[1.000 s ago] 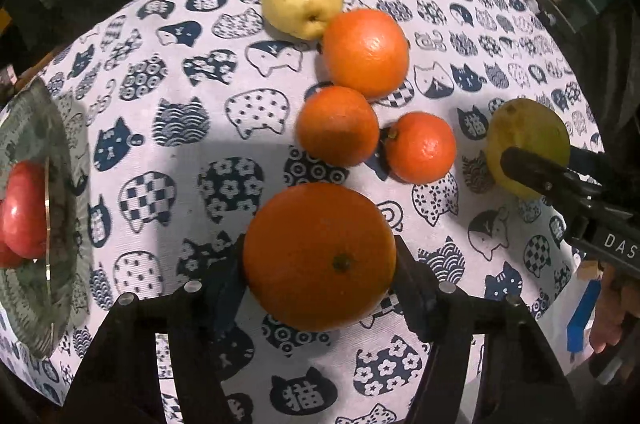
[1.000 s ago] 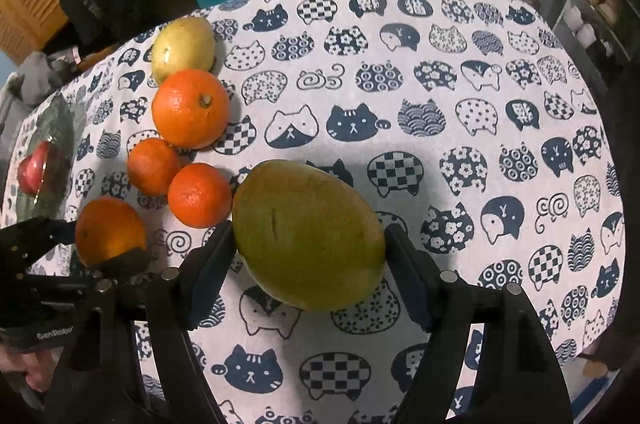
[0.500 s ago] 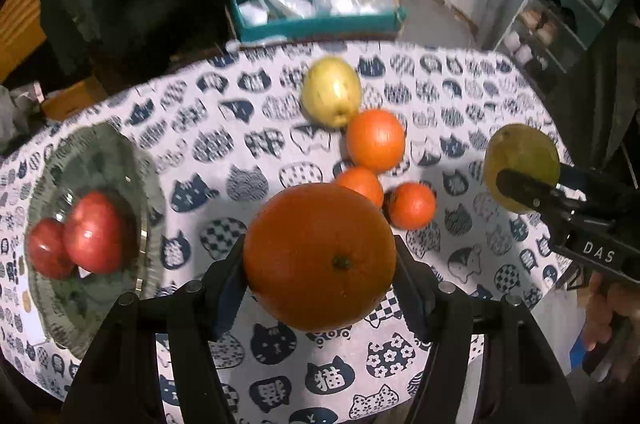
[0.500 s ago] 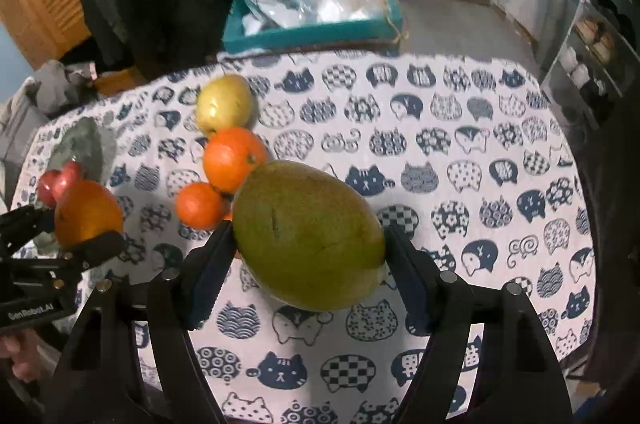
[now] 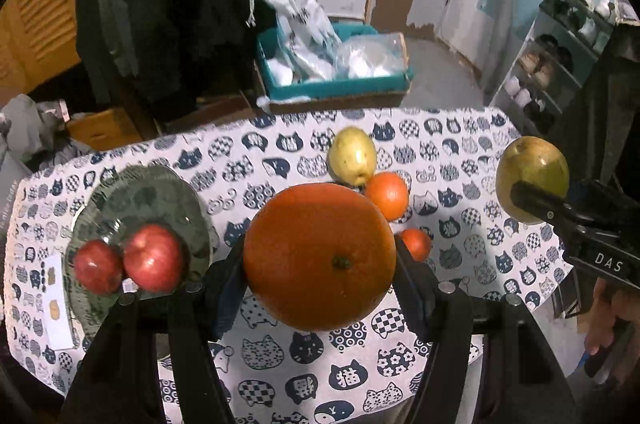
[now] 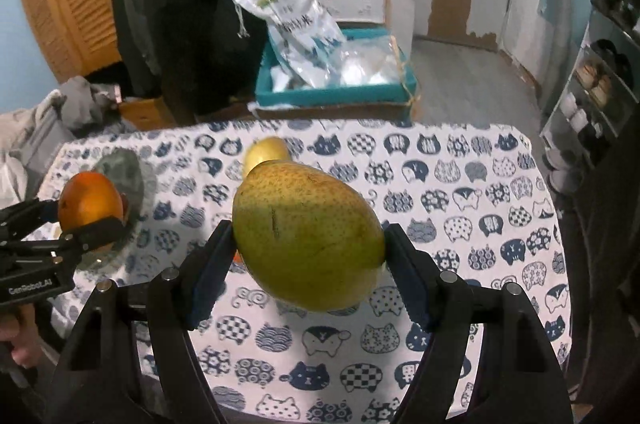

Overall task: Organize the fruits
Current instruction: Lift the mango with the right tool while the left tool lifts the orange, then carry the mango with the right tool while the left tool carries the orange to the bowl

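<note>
While both sets of pads press on fruit, I read the grips directly: my left gripper [image 5: 320,264] is clamped on a large orange [image 5: 319,256], one pad on each flank, with the stem scar facing the camera. My right gripper [image 6: 308,260] is clamped the same way on a green-yellow mango [image 6: 306,236], its long axis lying across the jaws. Both fruits hang clear above the table [image 5: 460,340].

Legible writing: the right gripper's body, seen from the left wrist, carries "DAS", cut off by the frame edge. The left gripper's body, seen from the right wrist, reads roughly "GenRobot.AI"; the print is small and soft. The cloth shows a Chinese character on one cat head near the front edge. The white bag [image 5: 294,12] standing in the teal box [image 5: 336,88] beyond the table bears print I cannot read.

On the cloth, a yellow pear [image 5: 353,155] touches a medium orange [image 5: 387,195]; a small orange [image 5: 416,243] is half hidden behind the left gripper's pad. In the right wrist view the mango covers that group, leaving only the pear's top and an orange sliver. Two red apples [image 5: 128,260] lie on the glass plate [image 5: 148,192] at the left. A white slip beside the plate carries marks too small to identify. A hand [image 5: 612,320] grips the right handle, partly cut off.
</note>
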Demonstrator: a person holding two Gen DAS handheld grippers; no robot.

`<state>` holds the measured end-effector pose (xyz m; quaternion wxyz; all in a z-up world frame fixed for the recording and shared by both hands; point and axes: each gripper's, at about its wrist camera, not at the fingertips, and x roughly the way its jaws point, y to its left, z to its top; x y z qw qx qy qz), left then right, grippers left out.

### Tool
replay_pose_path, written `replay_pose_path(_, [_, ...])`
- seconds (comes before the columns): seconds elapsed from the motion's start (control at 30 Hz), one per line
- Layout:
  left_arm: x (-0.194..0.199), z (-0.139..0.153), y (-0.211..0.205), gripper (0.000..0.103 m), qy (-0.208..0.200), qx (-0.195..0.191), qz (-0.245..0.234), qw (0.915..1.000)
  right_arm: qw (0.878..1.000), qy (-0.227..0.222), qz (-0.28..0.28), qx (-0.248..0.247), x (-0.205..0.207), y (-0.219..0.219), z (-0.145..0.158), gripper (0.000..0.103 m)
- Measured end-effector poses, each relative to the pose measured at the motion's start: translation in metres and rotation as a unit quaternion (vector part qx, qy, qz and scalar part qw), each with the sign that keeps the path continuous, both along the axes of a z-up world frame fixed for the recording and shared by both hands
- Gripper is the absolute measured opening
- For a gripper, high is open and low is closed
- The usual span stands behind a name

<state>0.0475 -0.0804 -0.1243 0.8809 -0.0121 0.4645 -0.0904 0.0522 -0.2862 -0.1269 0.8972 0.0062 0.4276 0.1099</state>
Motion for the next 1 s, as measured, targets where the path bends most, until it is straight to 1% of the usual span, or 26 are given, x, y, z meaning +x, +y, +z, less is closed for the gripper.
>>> replay_pose_path(0.2, [-0.007, 0.021, 0.012, 0.068, -0.025, -0.009, 0.006, 0.9996, 1.0, -0.016, 0.015, 0.018, -0.002, 0.012, 0.019, 0.075])
replay_pose_path(0.5, [-0.015, 0.043, 0.03, 0.068, -0.058, 0.0, 0.017, 0.9981, 0.998, -0.033, 0.038, 0.028, 0.001, 0.036, 0.036, 0.075])
replay_pose_path(0.77, [-0.021, 0.051, 0.054, 0.068, -0.073, 0.001, 0.037, 0.9966, 0.997, -0.041, 0.059, 0.034, 0.008, 0.064, 0.046, 0.075])
replay_pose_path(1.0, [-0.023, 0.049, 0.083, 0.068, -0.077, 0.004, 0.063, 0.995, 0.995, -0.043, 0.08, 0.038, 0.014, 0.094, 0.053, 0.075])
